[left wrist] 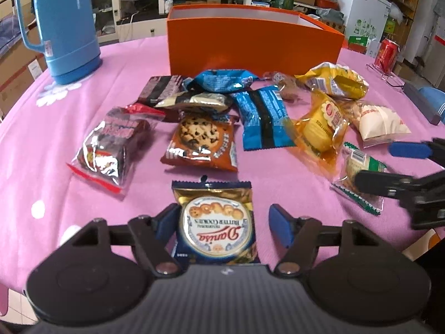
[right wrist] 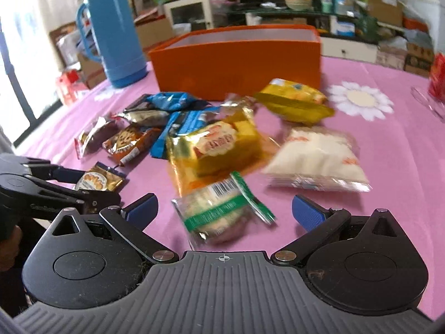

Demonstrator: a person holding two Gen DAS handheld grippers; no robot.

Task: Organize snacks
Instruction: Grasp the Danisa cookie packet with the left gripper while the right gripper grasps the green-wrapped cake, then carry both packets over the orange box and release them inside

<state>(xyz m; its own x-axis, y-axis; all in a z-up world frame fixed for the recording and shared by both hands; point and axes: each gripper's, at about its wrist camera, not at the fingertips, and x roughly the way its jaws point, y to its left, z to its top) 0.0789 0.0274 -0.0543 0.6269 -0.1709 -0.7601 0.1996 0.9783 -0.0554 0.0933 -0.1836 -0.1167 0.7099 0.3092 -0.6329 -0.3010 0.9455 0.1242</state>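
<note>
**Two grippers over a spread of snack packets**

Two views follow. From the left wrist camera, the left gripper (left wrist: 225,222) hangs low over a pink tablecloth (left wrist: 278,178). Its blue-padded fingers (left wrist: 282,222) stand apart on either side of a gold-and-navy foil packet of butter cookies (left wrist: 215,222); the left pad sits against the packet's edge, the right pad is clear of it, so nothing is pinched. Beyond lies a loose spread of packets: a brown chocolate-chip cookie packet (left wrist: 203,142), a blue wrapper (left wrist: 261,119), a yellow cake packet (left wrist: 319,125) and a white bun packet (left wrist: 381,122). Behind them stands an open orange rectangular box (left wrist: 250,47), with a tall blue plastic thermos (left wrist: 64,27) far left. The right gripper (left wrist: 389,164) reaches in from the right edge, just over a green-trimmed clear packet (left wrist: 361,167).

From the right wrist camera, slightly blurred, the right gripper (right wrist: 225,211) has its blue-padded fingers (right wrist: 308,211) spread wide around the green-trimmed clear packet (right wrist: 219,211), touching neither side. The left gripper (right wrist: 83,183) shows at the left, by the butter cookies (right wrist: 97,181). The orange box (right wrist: 236,61) stands behind the pile.
</note>
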